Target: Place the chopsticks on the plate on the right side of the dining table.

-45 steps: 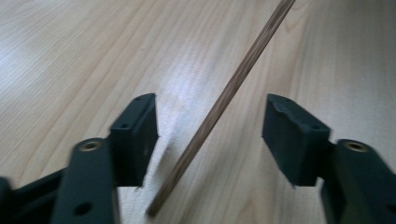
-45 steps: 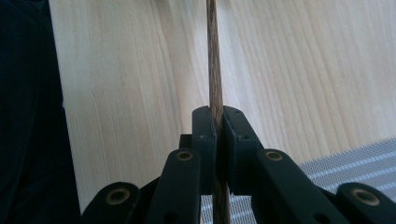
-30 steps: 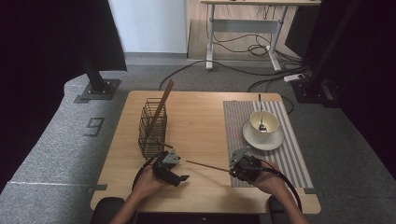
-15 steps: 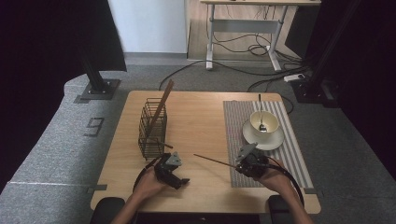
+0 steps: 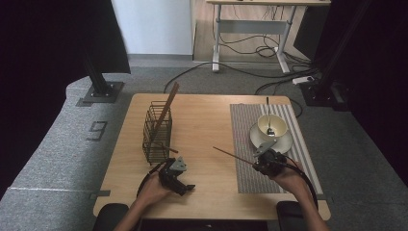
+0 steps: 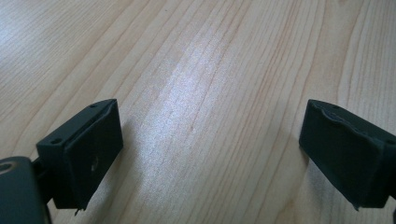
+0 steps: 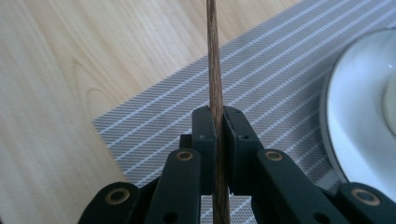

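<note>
Over the placemat's [image 5: 269,144] near-left corner, right hand-held gripper [image 5: 263,162] clamped on a dark chopstick [image 5: 233,155] — lifted since a second ago, tip swung up-left toward the wire basket [image 5: 157,132]. Likely headed there; one chopstick [image 5: 166,110] already stands inside. Left hand-held gripper [image 5: 178,180] jaws apart, empty, low on the desk [image 5: 207,120]. Cup with spoon [image 5: 272,127] on saucer just behind — nothing blocks the path.

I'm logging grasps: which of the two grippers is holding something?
The right gripper: its jaws are shut on a thin brown stick above the striped mat. The left gripper rests open over bare table.
</note>
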Available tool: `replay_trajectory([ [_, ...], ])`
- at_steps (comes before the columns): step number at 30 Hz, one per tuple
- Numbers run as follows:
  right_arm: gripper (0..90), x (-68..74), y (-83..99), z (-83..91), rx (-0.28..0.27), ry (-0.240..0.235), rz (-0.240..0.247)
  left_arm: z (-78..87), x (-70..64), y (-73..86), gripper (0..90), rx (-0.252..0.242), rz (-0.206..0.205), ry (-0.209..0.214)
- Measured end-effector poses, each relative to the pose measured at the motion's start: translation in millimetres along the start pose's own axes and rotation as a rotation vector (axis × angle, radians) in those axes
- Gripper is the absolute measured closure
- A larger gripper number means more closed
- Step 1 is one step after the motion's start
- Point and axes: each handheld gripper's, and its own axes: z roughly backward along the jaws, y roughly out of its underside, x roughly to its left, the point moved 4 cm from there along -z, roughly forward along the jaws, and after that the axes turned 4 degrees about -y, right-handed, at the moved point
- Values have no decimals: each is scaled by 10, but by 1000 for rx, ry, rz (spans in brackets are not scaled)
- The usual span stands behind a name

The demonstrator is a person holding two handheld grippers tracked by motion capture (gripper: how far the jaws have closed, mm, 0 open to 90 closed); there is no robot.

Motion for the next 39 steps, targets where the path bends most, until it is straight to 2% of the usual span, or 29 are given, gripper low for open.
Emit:
replay_trajectory([
  [11, 831, -280, 166, 61, -9, 57, -93, 4, 6, 8, 59, -3, -5, 4],
  [19, 831, -424, 249, 95, -20, 86, -147, 3, 5, 9, 59, -4, -5, 3],
  [28, 831, -556, 304, 100, -23, 106, -187, 3, 8, 11, 58, -5, -6, 6],
  [39, 831, -718, 362, 111, -8, 126, -223, -17, -10, 3, 4, 9, -22, 20],
])
